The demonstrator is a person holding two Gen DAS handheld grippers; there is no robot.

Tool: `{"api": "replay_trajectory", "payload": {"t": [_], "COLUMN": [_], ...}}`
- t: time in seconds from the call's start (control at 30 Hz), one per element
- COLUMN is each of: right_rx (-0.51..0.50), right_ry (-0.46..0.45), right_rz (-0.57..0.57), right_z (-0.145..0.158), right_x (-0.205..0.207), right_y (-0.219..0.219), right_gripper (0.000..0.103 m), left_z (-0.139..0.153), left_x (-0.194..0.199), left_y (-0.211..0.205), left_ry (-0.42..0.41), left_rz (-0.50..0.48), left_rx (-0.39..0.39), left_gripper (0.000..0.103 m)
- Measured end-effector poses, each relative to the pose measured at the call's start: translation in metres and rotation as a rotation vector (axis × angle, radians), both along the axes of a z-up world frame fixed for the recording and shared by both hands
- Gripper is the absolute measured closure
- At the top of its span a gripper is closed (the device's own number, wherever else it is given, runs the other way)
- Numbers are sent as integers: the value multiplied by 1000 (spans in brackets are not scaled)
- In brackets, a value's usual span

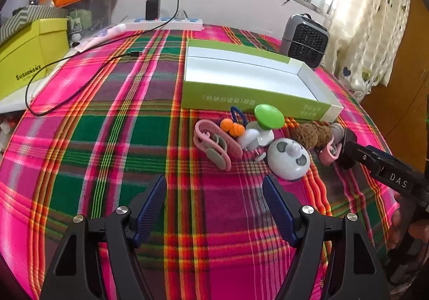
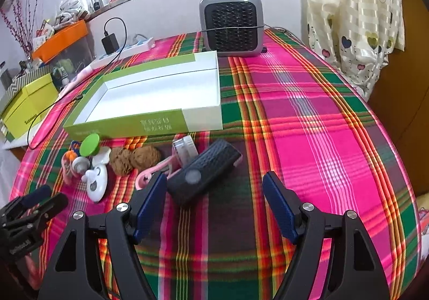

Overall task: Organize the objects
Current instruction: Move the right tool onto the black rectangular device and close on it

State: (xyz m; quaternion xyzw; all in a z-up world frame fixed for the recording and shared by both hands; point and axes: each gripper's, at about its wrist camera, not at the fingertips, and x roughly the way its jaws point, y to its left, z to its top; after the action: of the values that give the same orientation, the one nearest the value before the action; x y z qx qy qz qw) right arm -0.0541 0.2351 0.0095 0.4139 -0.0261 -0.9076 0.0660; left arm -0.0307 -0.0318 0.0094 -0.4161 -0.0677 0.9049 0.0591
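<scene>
Far left in the left wrist view, a yellow box point(image 1: 29, 58) sits off the edge of the plaid cloth point(image 1: 120, 139), and a black cable point(image 1: 80, 58) loops from a charger point(image 1: 152, 9) down onto the cloth. The left gripper point(image 1: 214, 187) hangs above bare cloth, its jaws spread apart and holding nothing. Past its fingertips lies a cluster of small things in front of the green and white tray point(image 1: 241, 77), which is empty: a pink clip point(image 1: 214, 145), an orange bit point(image 1: 232, 127) just beside it, a green-capped toy point(image 1: 268, 117) leaning over a white piece point(image 1: 256, 139), a round white toy point(image 1: 288, 162), then a brown fuzzy lump point(image 1: 311, 136). At the right edge the other tool reaches in toward a second pink clip point(image 1: 331, 154), and a grey heater point(image 1: 305, 41) stands behind the tray.

In the right wrist view the left tool shows at the lower left corner, near the white toy point(image 2: 96, 182). The green cap point(image 2: 89, 144) and two brown lumps point(image 2: 134, 160) lie in a row before the tray point(image 2: 134, 125). The right gripper point(image 2: 214, 187) has its jaws wide apart, gripping nothing; its left finger point(image 2: 152, 190) is just beside a pink clip point(image 2: 150, 172) and the near end of a black ridged case point(image 2: 206, 168), which lies tilted on the cloth point(image 2: 308, 139). A small white round thing point(image 2: 185, 150) sits behind the case. The heater point(image 2: 232, 23) stands at the back, a curtain point(image 2: 354, 18) to the right
</scene>
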Motion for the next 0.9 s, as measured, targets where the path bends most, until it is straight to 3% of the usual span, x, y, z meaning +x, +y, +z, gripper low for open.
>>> {"api": "replay_trajectory", "payload": {"t": [0.77,0.9], "right_rx": [57,29], "right_ry": [-20,-8], "right_rz": [-43,-24], "right_z": [5,5], "right_x": [-4,-4], "right_y": [25,25], "right_gripper": [29,29], "left_z": [4,8], "left_x": [-23,-21], "left_y": [-47,-47], "left_ry": [-18,-17], "left_rz": [150,129], "left_rx": [-95,-26], "left_gripper": [29,29]}}
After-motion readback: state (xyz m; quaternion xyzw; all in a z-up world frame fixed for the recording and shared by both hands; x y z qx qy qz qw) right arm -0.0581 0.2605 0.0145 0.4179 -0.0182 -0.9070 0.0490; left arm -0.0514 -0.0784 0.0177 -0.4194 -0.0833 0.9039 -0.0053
